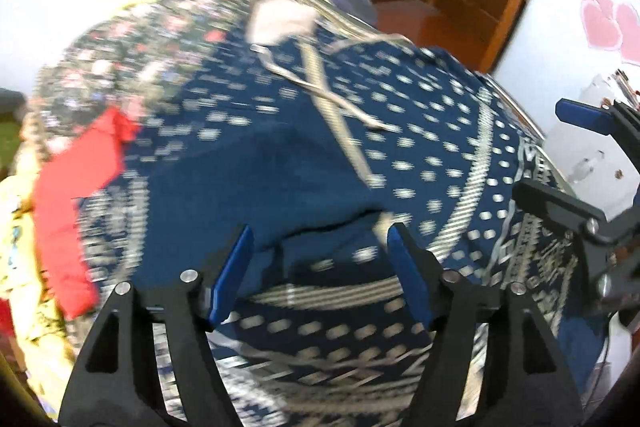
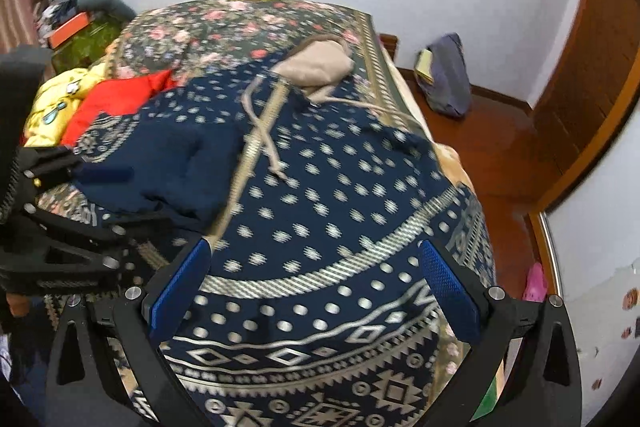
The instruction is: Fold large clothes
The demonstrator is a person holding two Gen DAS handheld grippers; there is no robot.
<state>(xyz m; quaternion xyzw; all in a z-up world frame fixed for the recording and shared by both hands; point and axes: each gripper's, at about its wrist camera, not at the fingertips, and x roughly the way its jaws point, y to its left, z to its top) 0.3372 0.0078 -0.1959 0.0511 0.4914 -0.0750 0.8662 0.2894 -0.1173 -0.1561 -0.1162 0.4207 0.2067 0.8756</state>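
Note:
A large navy garment [image 1: 400,147] with silver dots and patterned bands lies spread over the bed; it also fills the right wrist view [image 2: 340,207]. A folded plain navy part [image 2: 180,163] lies on its left side. A beige cord [image 2: 260,131] and beige lining [image 2: 316,65] sit near its top. My left gripper [image 1: 320,251] is open just above the cloth, holding nothing. My right gripper [image 2: 316,267] is open above the patterned hem, empty. Each gripper shows at the edge of the other's view.
A floral bedspread [image 2: 224,27] covers the bed. Red [image 2: 116,95] and yellow [image 2: 60,103] clothes lie at the left. A dark bag [image 2: 448,75] stands on the wooden floor [image 2: 500,147] at the right, near a wooden door [image 2: 592,67]. White walls surround.

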